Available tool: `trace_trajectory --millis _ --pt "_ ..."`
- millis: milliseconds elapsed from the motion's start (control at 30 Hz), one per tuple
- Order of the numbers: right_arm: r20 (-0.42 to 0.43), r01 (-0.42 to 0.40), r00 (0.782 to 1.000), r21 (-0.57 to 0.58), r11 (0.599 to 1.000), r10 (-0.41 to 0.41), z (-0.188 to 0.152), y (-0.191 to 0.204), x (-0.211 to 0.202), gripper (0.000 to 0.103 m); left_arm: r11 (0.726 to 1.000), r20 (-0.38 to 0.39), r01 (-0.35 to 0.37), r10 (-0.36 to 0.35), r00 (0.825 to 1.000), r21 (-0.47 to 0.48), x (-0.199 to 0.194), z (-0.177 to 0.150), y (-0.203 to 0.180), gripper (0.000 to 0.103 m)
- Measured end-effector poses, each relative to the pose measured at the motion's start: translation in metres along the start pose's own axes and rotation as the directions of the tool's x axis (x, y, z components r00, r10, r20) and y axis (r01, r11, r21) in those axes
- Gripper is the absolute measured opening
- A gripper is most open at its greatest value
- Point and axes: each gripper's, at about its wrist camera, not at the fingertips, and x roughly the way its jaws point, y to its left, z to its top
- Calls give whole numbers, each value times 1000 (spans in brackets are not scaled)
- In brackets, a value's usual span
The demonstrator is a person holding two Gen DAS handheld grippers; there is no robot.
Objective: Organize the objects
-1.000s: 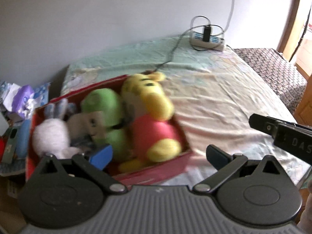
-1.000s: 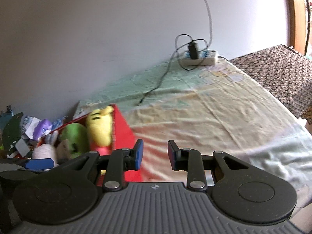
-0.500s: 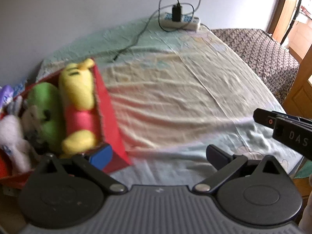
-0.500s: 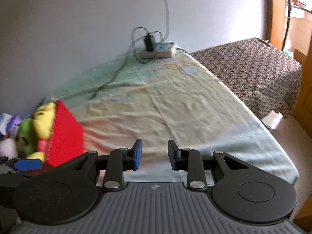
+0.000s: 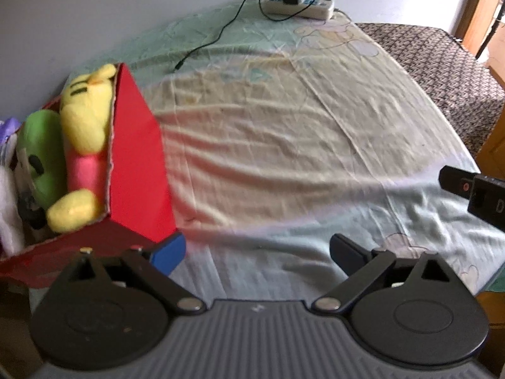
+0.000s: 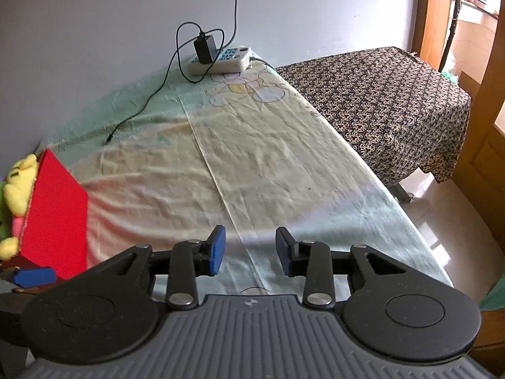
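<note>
A red box [image 5: 135, 164] stands at the left edge of the bed, holding a yellow bear plush [image 5: 83, 120] in a pink shirt, a green plush [image 5: 39, 154] and a white plush [image 5: 8, 214]. My left gripper [image 5: 257, 249] hovers over the sheet just right of the box, jaws wide and closing, nothing between them. In the right wrist view the red box [image 6: 56, 218] sits far left with the yellow bear plush [image 6: 19, 183] peeking out. My right gripper [image 6: 249, 251] is over bare sheet, jaws opening, empty. The left gripper's blue fingertip [image 6: 34, 276] shows at lower left.
A pale printed sheet [image 5: 284, 145] covers the bed. A white power strip [image 6: 221, 58] with a black charger and trailing cable lies by the far wall. A dark patterned cloth [image 6: 378, 94] covers a surface to the right; a wooden door frame [image 6: 435, 15] stands beyond.
Both views have swung right, so the red box slid from the centre to the left edge. The right gripper's jaws have spread wider; the left jaws have narrowed slightly.
</note>
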Motion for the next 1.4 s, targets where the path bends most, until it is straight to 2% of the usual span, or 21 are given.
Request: trace_trajectory --millis 200,533,833,1000,1133,1400 --pt "-5 -1 1000 -70 998 0 4 4 6 39 999 -13 -38 38 999 -26 6 5 1 98" --pt "-33 -1 999 -102 995 -3 9 18 16 44 999 -13 -14 14 1000 -28 7 5 8 98" --pt "-22 8 1000 -132 991 -10 7 45 12 44 1000 40 8 -7 999 -23 -10 1 27 98" --pt "-18 9 1000 -137 990 -12 2 59 9 48 998 88 39 -34 996 -50 -24 -4 45 101" --pt "3 16 1000 -154 988 -16 -1 74 3 53 999 126 23 -18 992 -37 -35 -7 54 101" --pt "24 17 1000 -152 988 -13 0 96 -11 54 999 120 34 -29 992 -42 -48 -9 82 100"
